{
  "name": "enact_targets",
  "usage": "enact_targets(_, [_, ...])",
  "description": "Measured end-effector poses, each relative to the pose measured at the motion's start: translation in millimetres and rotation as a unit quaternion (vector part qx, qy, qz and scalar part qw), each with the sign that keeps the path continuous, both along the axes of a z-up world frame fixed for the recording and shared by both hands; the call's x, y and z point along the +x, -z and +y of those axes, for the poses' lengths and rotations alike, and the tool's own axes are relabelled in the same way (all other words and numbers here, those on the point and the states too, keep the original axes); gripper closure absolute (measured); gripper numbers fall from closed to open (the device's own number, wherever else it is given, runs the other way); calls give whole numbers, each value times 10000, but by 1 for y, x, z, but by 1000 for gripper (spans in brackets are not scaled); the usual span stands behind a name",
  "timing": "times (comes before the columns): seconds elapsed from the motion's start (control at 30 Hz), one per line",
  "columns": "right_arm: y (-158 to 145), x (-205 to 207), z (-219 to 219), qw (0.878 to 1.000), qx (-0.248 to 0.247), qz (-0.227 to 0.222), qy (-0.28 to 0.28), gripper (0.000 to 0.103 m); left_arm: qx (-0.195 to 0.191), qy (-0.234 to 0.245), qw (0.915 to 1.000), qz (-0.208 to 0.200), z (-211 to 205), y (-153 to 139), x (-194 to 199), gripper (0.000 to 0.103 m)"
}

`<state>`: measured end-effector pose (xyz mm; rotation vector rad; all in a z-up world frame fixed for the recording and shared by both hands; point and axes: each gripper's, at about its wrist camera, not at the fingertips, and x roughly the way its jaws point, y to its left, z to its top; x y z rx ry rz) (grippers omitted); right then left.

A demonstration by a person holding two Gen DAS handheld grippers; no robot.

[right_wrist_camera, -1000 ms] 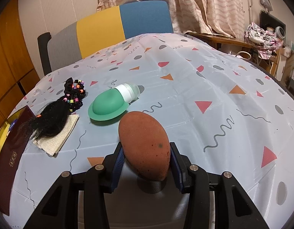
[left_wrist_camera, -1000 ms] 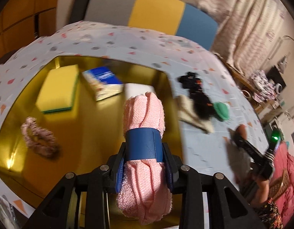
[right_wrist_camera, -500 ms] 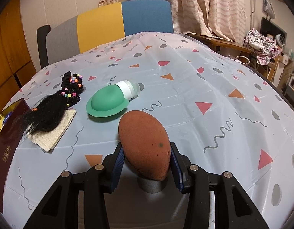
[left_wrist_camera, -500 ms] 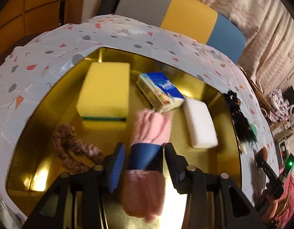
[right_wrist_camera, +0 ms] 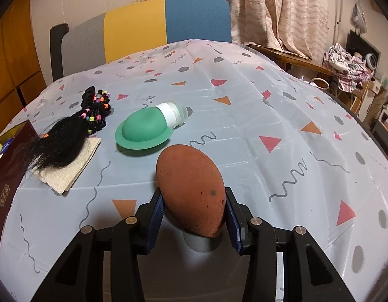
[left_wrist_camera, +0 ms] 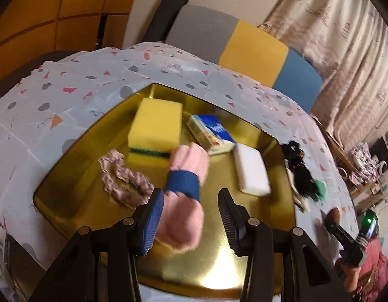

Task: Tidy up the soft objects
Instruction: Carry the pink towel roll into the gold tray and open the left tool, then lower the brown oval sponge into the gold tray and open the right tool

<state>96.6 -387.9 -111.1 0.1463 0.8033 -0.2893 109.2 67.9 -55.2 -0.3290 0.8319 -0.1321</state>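
A pink rolled cloth with a blue band [left_wrist_camera: 186,193] lies tilted between the jaws of my left gripper [left_wrist_camera: 189,214], over the gold tray [left_wrist_camera: 244,259]. The jaws stand open: the right pad is clear of the roll and the left pad sits beside it. My right gripper [right_wrist_camera: 194,214] is shut on a brown egg-shaped sponge [right_wrist_camera: 191,191], held just above the tablecloth. In the tray lie a yellow sponge [left_wrist_camera: 156,128], a tissue pack [left_wrist_camera: 211,136], a white sponge [left_wrist_camera: 252,173] and a mauve scrunchie [left_wrist_camera: 123,178].
On the cloth to the right of the tray lie a black hairpiece with coloured beads [right_wrist_camera: 68,138] on a beige cloth [right_wrist_camera: 68,173], and a green hat-shaped item with a white bottle [right_wrist_camera: 143,130]. A dark red box wall [right_wrist_camera: 5,176] stands at the left edge. A chair stands behind the table.
My left gripper has opened and let go of the pink roll, which now leans left between the jaws, and the view has swung left over the tray. The right gripper still holds the brown sponge.
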Motion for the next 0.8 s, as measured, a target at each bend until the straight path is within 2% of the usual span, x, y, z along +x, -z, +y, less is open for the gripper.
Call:
enact_targets(0.1, [-9, -4, 12, 9996, -183, 24, -214, 58, 104, 231, 9997, -59, -10, -5, -8, 58])
enact_targets(0.33, [-40, -17, 59, 9962, 164, -261, -818, 58, 268, 478, 9985, -48, -23, -2, -18, 58])
enact_targets(0.5, [-60, -18, 111, 9877, 470, -449, -1423, 58, 258, 519, 9983, 60, -26, 2, -20, 58])
enact_targets(0.73, [-72, -14, 172, 9747, 862, -440, -2015, 58, 288, 450, 9984, 169, -23, 4, -20, 58])
enact_targets(0.8, [-77, -9, 194, 9674, 1001, -456, -2280, 58, 289, 410, 9986, 181, -22, 5, -19, 58])
